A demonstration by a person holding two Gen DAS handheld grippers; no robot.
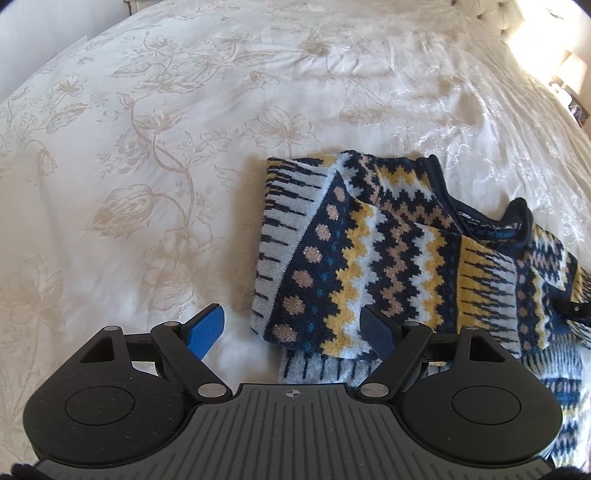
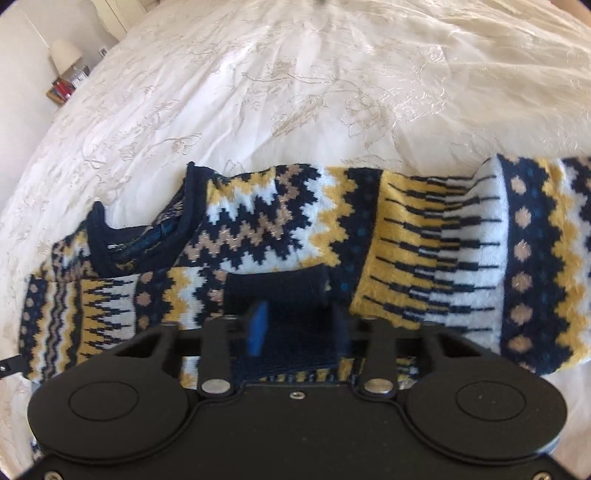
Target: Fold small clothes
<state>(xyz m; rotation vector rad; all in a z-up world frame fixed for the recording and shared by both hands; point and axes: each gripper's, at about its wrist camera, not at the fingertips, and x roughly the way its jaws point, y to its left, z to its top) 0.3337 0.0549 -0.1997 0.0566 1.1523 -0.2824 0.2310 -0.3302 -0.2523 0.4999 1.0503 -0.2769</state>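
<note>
A small knitted sweater (image 1: 388, 251) in navy, yellow, white and tan zigzags lies on the bed, one sleeve folded across its body, navy collar (image 1: 491, 221) at the far side. My left gripper (image 1: 291, 325) is open, its jaws wide, low over the sweater's near left edge; its right finger (image 1: 376, 330) rests on the knit. In the right wrist view the sweater (image 2: 332, 236) fills the middle. My right gripper (image 2: 299, 328) is partly closed around the navy sleeve cuff (image 2: 280, 291), with the blue pad (image 2: 258, 326) against it.
A cream floral bedspread (image 1: 166, 166) covers the bed all around the sweater. A lamp (image 2: 64, 55) and bedside table (image 2: 61, 92) stand at the far left of the right wrist view. A headboard edge (image 1: 528, 22) shows far right.
</note>
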